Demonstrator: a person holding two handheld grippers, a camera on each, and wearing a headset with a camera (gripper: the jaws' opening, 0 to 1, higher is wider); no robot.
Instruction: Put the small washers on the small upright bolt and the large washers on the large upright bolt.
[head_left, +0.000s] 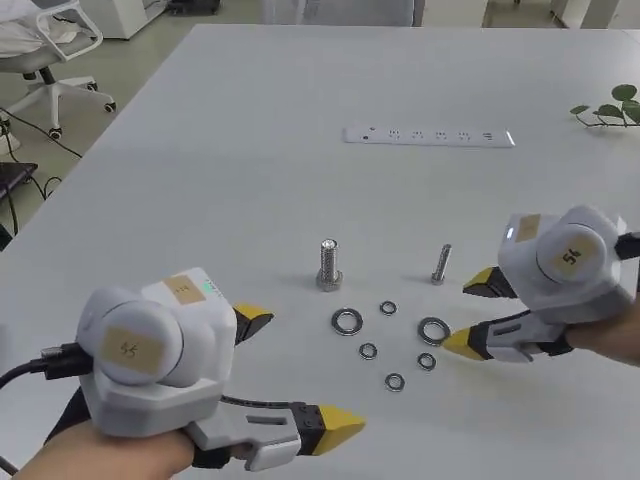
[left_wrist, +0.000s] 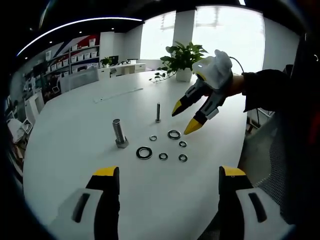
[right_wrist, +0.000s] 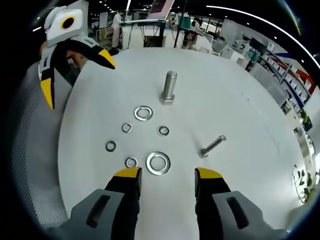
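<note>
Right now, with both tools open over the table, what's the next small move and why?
Probably ease the right tool forward and down onto the large washer nearest it. Its jaws stand open and empty, that washer lies flat just ahead of them in the right gripper view, and the large upright bolt looks bare.

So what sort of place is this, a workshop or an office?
Most likely an open-plan office or lab: a long white table with a power strip on it, a wheeled office chair beside it, and a potted plant by bright windows.
</note>
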